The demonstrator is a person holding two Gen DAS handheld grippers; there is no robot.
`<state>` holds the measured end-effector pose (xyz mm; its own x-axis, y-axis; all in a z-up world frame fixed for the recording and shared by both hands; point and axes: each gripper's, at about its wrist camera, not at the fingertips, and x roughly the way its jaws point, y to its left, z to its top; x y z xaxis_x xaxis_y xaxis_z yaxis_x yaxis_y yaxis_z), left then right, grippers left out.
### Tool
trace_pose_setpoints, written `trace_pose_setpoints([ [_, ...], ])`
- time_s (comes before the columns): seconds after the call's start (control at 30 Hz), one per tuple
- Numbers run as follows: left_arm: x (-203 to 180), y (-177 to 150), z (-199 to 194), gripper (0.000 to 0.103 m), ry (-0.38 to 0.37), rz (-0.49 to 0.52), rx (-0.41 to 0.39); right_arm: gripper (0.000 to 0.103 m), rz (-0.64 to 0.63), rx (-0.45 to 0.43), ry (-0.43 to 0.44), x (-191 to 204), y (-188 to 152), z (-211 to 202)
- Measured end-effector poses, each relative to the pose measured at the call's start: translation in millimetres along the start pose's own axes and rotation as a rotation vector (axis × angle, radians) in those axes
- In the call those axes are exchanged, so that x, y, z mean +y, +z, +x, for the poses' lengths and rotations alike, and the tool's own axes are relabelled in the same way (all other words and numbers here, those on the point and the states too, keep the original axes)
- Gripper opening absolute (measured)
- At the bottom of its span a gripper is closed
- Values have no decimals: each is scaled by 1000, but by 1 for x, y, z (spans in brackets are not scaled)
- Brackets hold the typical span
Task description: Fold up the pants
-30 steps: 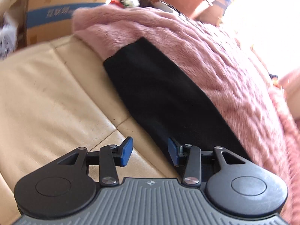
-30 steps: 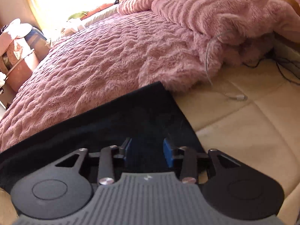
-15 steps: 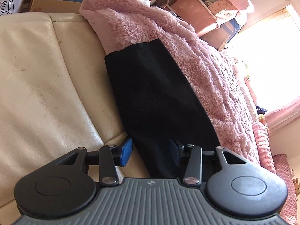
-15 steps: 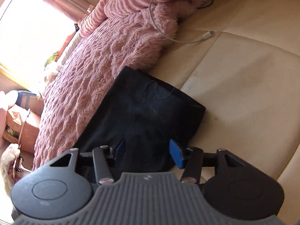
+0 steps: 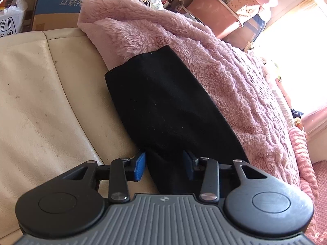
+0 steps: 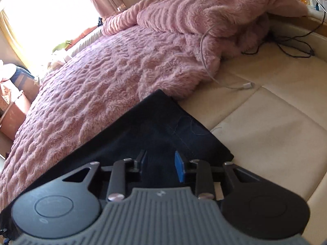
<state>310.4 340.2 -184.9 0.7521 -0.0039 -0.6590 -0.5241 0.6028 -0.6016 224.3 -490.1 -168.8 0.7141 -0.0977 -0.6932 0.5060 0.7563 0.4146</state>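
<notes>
The black pants lie folded in a long strip along the seam between the cream leather surface and the pink blanket. My left gripper is open, its blue pads astride the near part of the strip. In the right wrist view the other end of the pants shows a stitched hem and a loose thread. My right gripper is open just over this end, with dark fabric between the jaws.
A fluffy pink blanket covers the bed beside the pants. A white charging cable and black cords lie on the leather at the far right. Cardboard boxes and furniture stand beyond the far end.
Both grippers swung and shifted over the pants. The left one now straddles the strip's near edge. The right view tilted back level, close over the hemmed end. Both jaws stayed open.
</notes>
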Motion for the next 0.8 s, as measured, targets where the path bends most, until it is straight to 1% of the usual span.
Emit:
trace_pose_setpoints([
  [0.03, 2, 1, 1, 46, -8, -12, -4, 23, 1, 26, -23, -3, -1, 9],
  [0.07, 4, 2, 1, 45, -12, -17, -7, 18, 14, 51, -37, -6, -2, 16],
  [0.1, 6, 4, 3, 44, -17, -23, -12, 7, 34, 65, -38, -12, -3, 21],
  [0.13, 7, 5, 3, 42, -18, -27, -17, 0, 43, 67, -47, -17, -3, 23],
  [0.17, 7, 7, 4, 39, -15, -29, -24, 0, 46, 76, -65, -20, -2, 25],
  [0.23, 9, 10, 8, 36, -13, -38, -36, 0, 78, 90, -42, -29, -1, 26],
  [0.27, 10, 11, 9, 32, -11, -45, -43, 0, 90, 99, -36, -31, 0, 26],
  [0.3, 11, 12, 10, 30, -10, -51, -50, 0, 88, 106, -38, -30, 1, 27],
  [0.4, 16, 17, 12, 23, -9, -76, -73, 0, 38, 120, -73, -20, 3, 29],
  [0.47, 15, 22, 11, 15, 3, -75, -86, 0, 13, 126, -89, -15, 4, 29],
  [0.53, 11, 27, 6, 10, 28, -66, -106, 0, 2, 132, -96, -14, 5, 30],
  [0.57, 9, 29, 3, 8, 23, -61, -109, 0, 0, 134, -99, -13, 5, 30],
  [0.63, -3, 33, -8, 6, 14, -11, -121, 0, -8, 138, -105, -12, 6, 31],
  [0.7, -22, 32, -22, 6, 11, 90, -147, 0, -16, 140, -110, -10, 6, 31],
  [0.8, -65, 22, -46, 6, 2, 276, -193, 0, -45, 142, -116, -6, 6, 30],
])
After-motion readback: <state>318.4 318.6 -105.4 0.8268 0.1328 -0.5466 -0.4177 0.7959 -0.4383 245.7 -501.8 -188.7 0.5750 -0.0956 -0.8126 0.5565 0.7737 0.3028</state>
